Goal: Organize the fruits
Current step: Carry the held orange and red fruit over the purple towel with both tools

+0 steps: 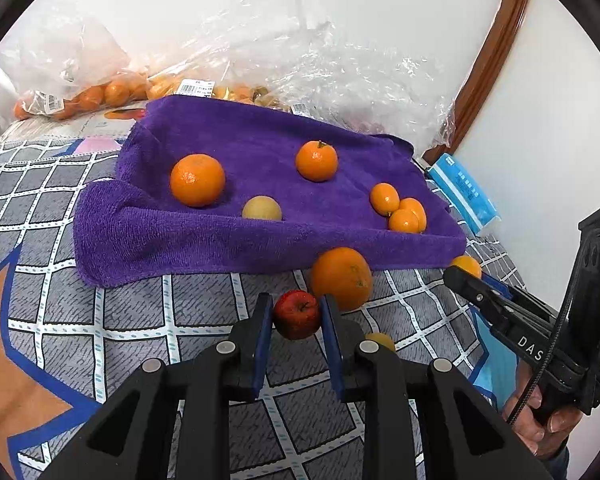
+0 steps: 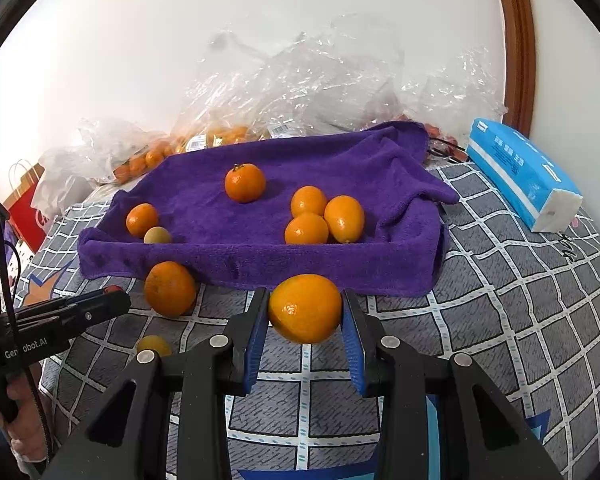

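Observation:
In the left wrist view my left gripper (image 1: 296, 314) is shut on a small red apple (image 1: 297, 316), held just above the checked bedsheet. A big orange (image 1: 341, 278) lies right behind it, against the purple towel-lined tray (image 1: 180, 248). My right gripper (image 2: 305, 312) is shut on an orange (image 2: 305, 308) in front of the tray's near wall (image 2: 260, 266). Inside the tray lie two mandarins (image 1: 197, 179) (image 1: 316, 160), a pale yellow-green fruit (image 1: 261, 209) and three small oval oranges (image 2: 320, 216). A small yellow fruit (image 2: 154, 345) rests on the sheet between the grippers.
Clear plastic bags (image 2: 300, 80) with more oranges pile up against the wall behind the tray. A blue tissue pack (image 2: 524, 176) lies to the tray's right. A red paper bag (image 2: 28, 208) stands at far left. A hand (image 1: 540, 420) holds the right gripper's handle.

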`<state>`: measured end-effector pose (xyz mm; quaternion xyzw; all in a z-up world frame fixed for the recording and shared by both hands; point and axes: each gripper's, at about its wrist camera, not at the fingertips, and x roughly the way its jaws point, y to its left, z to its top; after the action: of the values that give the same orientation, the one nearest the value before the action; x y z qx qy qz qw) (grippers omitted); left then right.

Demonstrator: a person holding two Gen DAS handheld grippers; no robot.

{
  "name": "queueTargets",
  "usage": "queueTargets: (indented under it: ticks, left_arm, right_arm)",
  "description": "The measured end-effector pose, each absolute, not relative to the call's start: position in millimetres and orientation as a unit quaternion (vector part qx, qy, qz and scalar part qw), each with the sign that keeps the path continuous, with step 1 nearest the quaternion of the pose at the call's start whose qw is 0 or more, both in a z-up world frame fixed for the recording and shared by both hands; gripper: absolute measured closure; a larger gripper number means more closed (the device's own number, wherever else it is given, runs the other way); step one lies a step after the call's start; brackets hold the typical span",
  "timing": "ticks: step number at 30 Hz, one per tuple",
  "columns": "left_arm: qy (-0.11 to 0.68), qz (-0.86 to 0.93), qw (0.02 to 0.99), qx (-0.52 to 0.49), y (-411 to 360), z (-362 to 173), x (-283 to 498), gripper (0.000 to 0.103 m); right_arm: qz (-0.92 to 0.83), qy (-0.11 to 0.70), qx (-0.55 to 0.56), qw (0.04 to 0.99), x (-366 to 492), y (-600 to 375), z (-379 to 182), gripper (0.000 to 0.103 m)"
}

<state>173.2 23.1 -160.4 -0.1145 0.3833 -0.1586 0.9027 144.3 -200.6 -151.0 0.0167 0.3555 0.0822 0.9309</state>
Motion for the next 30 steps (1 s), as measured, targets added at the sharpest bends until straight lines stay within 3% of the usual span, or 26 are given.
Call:
queueTargets:
  ticks: [30]
  left_arm:
    - [0.339,-0.147,0.92,-0.135,33.9,-145.9,159.2,0.08]
  right_arm:
    - [0.078,0.34,0.039,0.936,137.9,-207.2,-147.6,0.068]
